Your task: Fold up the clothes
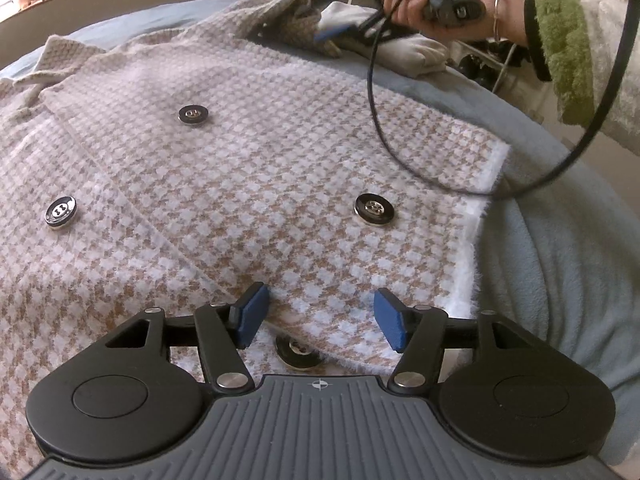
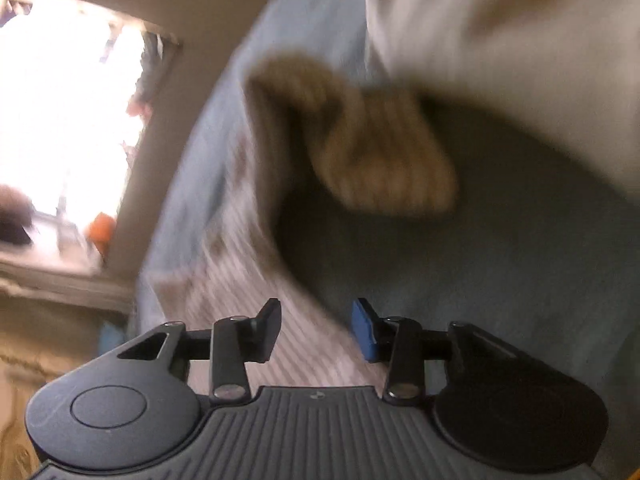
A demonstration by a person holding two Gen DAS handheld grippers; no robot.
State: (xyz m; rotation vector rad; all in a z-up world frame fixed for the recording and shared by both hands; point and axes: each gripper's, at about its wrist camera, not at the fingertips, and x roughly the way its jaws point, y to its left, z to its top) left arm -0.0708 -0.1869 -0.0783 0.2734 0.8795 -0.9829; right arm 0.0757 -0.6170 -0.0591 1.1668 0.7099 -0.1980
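A pink-and-tan houndstooth jacket (image 1: 224, 168) with black-and-silver buttons (image 1: 375, 209) lies flat on a light blue blanket (image 1: 560, 264). My left gripper (image 1: 320, 318) is open, low over the jacket's front panel near its white hem edge. In the left wrist view my right gripper (image 1: 336, 36) is far back at the jacket's raised sleeve end (image 1: 296, 8); its state is unclear there. In the blurred right wrist view my right gripper (image 2: 316, 330) is open, above the jacket's fabric (image 2: 256, 280), with a tan cuff (image 2: 376, 152) lifted ahead.
A folded cream garment (image 1: 416, 54) lies on the blanket at the back right, and it also shows in the right wrist view (image 2: 500, 40). A black cable (image 1: 374, 92) loops over the jacket's right side. A bright window (image 2: 60, 112) is at the left.
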